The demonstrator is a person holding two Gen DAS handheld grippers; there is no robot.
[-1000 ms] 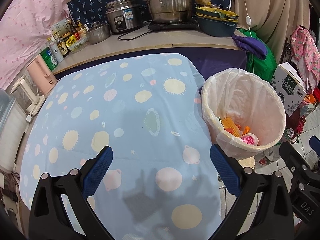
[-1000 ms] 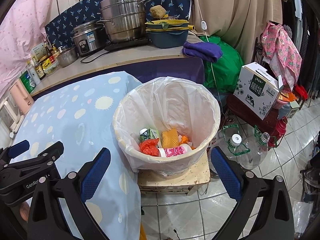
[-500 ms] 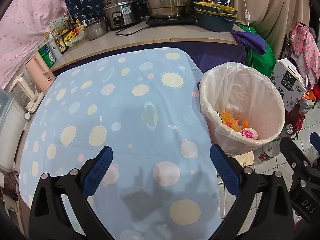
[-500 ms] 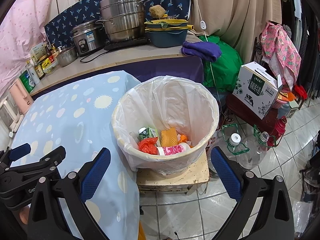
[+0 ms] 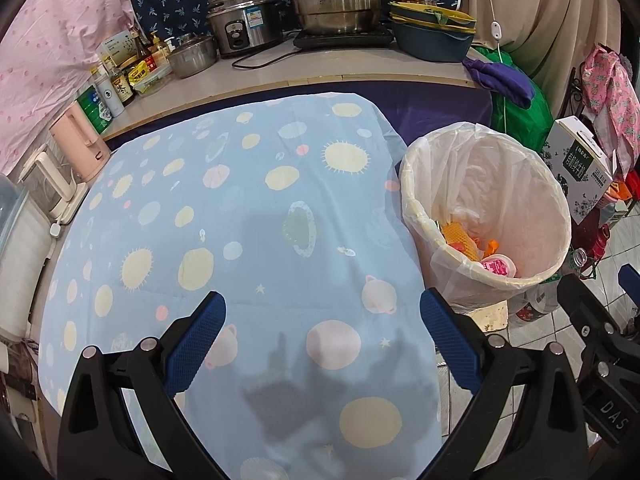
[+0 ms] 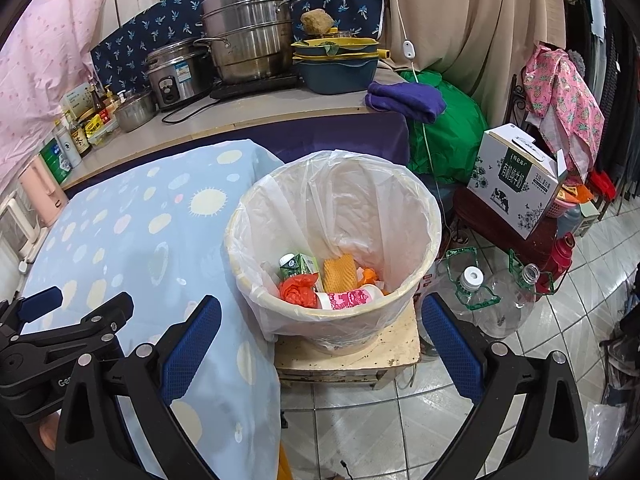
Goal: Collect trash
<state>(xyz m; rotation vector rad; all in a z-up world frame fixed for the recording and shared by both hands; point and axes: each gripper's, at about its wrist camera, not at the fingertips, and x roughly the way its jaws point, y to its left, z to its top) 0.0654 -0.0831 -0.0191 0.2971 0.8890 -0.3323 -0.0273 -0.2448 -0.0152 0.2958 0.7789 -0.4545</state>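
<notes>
A cream bin (image 6: 336,316) lined with a clear bag stands on a low stool beside the table. Inside lie a green carton (image 6: 298,265), a red wrapper (image 6: 298,290), an orange mesh piece (image 6: 340,272) and a pink-labelled cup (image 6: 348,299). The left wrist view shows the same bin (image 5: 486,208) to the right of the table, with the pink cup (image 5: 498,267) at its near side. My left gripper (image 5: 322,336) hovers open over the blue patterned tablecloth (image 5: 240,208), holding nothing. My right gripper (image 6: 320,340) is open in front of the bin, also holding nothing.
A counter (image 5: 280,76) behind the table carries steel pots (image 5: 336,0), a rice cooker (image 5: 244,20), stacked dishes and bottles. On the floor right of the bin are clear plastic jugs (image 6: 492,300), a printed carton (image 6: 516,180), a green bag (image 6: 444,136) and tiled floor (image 6: 400,420).
The left wrist view has shifted back and slightly up, showing more of the counter. The right gripper has edged a little toward the bin. Both stay open.
</notes>
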